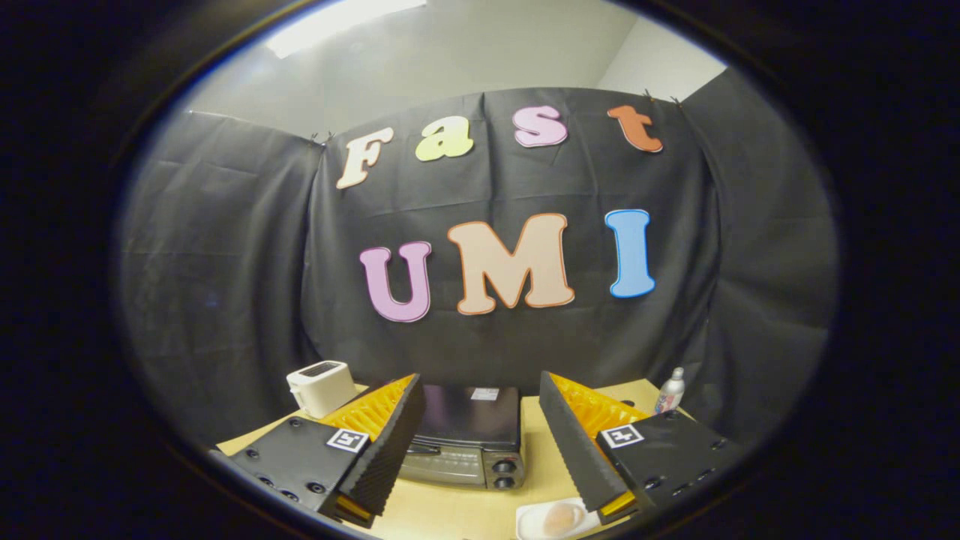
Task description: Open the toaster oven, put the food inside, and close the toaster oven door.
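While tool (480, 457) hangs spread wide, gripping nothing: toaster oven (465, 439) between fingers on tabletop (540, 465), door shut. Probably rigid, hinged; take door by top handle. Food (562, 519) on white dish (529, 521) nearer, looks soft; pinch lightly.

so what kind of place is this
Likely a staged recording booth, not a real kitchen: black cloth wall, a wooden table with a closed toaster oven, and the open claw above it.
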### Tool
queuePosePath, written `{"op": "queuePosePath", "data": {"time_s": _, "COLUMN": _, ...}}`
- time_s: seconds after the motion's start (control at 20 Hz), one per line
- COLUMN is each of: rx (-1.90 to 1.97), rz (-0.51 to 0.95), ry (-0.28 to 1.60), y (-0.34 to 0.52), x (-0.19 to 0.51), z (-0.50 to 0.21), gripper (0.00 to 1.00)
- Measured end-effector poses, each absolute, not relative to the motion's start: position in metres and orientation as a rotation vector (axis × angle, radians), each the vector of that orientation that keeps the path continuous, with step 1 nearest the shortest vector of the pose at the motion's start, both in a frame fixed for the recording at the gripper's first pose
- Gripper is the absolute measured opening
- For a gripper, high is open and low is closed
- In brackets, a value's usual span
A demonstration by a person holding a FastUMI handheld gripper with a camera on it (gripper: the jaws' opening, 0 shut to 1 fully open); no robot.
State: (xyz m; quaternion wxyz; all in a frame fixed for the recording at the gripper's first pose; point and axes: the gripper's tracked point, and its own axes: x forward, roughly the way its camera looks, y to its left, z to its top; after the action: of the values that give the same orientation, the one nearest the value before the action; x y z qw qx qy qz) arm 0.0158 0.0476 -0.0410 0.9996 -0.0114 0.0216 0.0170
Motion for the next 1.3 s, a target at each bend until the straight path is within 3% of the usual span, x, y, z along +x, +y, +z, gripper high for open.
{"op": "queuePosePath", "data": {"time_s": 1.0, "rx": 0.049, "rz": 0.144, "ry": 0.084, "y": 0.146, "x": 0.097, "z": -0.195, "gripper": 0.96}}
{"op": "queuePosePath", "data": {"time_s": 1.3, "rx": 0.02, "rz": 0.119, "ry": 0.104, "y": 0.155, "x": 0.124, "z": -0.222, "gripper": 0.96}}
